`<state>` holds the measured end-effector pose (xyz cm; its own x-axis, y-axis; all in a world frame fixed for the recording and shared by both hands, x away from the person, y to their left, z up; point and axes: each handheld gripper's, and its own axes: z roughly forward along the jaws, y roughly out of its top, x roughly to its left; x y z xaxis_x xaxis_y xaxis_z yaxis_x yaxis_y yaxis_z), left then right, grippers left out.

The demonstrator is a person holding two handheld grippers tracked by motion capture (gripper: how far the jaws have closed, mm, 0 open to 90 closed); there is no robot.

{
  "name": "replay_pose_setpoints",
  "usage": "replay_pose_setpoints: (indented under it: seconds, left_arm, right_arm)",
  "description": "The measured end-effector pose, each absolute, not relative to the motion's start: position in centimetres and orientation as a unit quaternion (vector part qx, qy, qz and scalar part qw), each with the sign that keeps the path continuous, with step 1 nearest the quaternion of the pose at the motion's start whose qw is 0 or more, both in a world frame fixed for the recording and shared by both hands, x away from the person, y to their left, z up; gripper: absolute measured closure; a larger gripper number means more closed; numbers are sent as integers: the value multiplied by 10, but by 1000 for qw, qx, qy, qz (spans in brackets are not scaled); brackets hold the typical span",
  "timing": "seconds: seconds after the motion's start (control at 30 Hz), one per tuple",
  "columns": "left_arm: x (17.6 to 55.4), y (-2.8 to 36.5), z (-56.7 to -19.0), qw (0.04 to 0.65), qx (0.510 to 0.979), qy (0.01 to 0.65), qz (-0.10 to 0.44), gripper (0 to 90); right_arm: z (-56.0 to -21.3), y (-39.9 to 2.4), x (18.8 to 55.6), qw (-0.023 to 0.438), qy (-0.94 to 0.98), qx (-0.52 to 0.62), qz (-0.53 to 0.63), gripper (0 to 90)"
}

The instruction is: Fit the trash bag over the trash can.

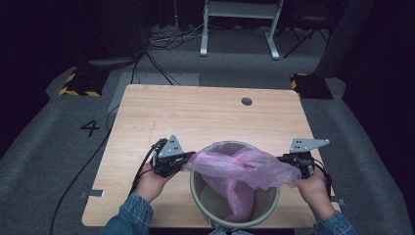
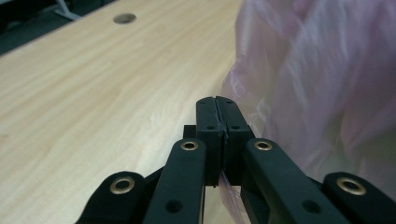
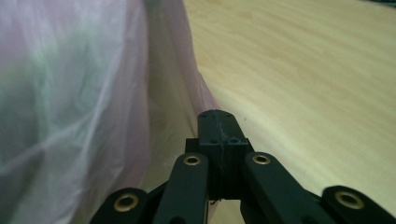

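High view: pink plastic bag (image 1: 242, 169) is stretched across the mouth of a pale round bin (image 1: 235, 218) that stands on the near middle of the wooden counter (image 1: 195, 112). Part of the bag hangs down inside the bin; the rest is spread over its top, pulled out left and right. Left tool (image 1: 185, 159) sits just left of the bin rim, held by the person's left hand (image 1: 149, 183), jaws fully closed and pinching the left edge of the bag. Right tool (image 1: 288, 160) sits just right of the bin, held by the right hand (image 1: 313, 188), jaws also fully closed on the right edge of the bag. Left gripper view: jaws pressed together, a sliver of pink film caught in the seam between them, bag (image 2: 322, 84) bulging to the right of the tips, bare counter (image 2: 93, 93) to the left with a cable hole (image 2: 124, 18) at the far end. Right gripper view: jaws pressed together, bag (image 3: 70, 102) running from the tips up and left, bare counter (image 3: 303, 79) on the right. Film between these jaws is hard to make out here; the grip reads from the high view. Both forearms show denim sleeves (image 1: 129, 215) at the near edge.
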<state>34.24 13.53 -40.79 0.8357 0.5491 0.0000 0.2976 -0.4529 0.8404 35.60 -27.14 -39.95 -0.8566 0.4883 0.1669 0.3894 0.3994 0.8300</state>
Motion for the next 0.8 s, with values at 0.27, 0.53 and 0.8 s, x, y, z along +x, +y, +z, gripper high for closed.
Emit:
replay_pose_setpoints:
  seconds: [0.27,0.53,0.8]
  left_arm:
    - [332,143,-433,478,830,268,105,842]
    - [312,183,-412,546,775,287,139,463]
    - [293,212,-386,590,748,266,149,384]
  right_arm:
    - [-428,-274,342,22,834,271,480,896]
    - [-419,-305,333,107,790,309,518,448]
    - [-372,-350,308,187,766,311,530,443]
